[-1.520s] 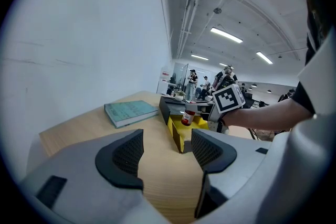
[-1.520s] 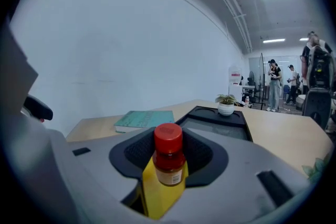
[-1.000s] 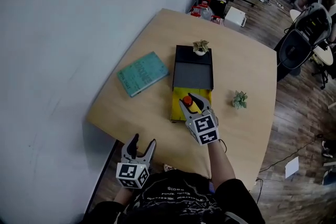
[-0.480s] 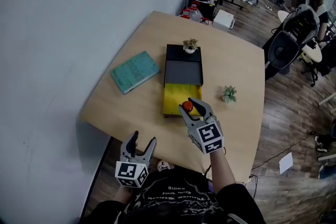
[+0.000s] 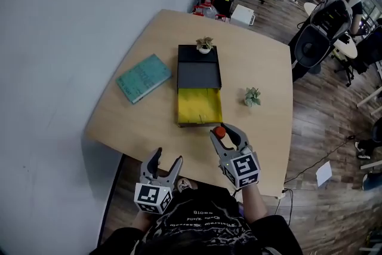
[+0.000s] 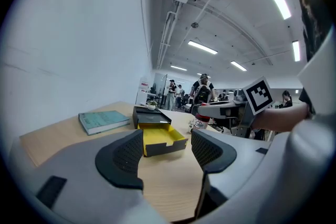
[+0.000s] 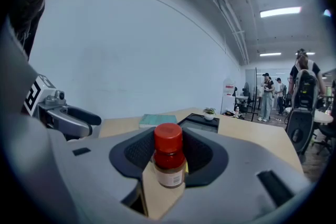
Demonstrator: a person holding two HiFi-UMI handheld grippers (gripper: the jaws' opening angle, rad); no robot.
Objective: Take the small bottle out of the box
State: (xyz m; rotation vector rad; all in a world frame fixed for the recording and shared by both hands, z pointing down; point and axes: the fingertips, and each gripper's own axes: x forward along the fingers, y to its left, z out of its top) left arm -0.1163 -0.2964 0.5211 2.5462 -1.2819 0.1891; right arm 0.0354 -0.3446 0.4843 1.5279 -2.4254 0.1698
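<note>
The small bottle [image 7: 169,161], red-capped with a pale label, stands upright between the pads of my right gripper [image 7: 169,157], which is shut on it. In the head view my right gripper [image 5: 227,134] holds the small bottle [image 5: 219,132] just in front of the box, above the table's near edge. The box [image 5: 199,106] is a yellow tray pulled out of a black sleeve; nothing shows inside the tray. My left gripper [image 5: 165,163] hangs open and empty off the table's near edge, with the box [image 6: 160,137] ahead of it.
A teal book [image 5: 142,77] lies left of the box. One small potted plant [image 5: 205,45] stands on the box's far end, another potted plant [image 5: 252,96] to its right. The table [image 5: 262,68] ends close to my grippers. People and chairs stand beyond at the right.
My right gripper has drawn the bottle back out of the yellow tray towards me, to the table's near edge. The left gripper has stayed put.
</note>
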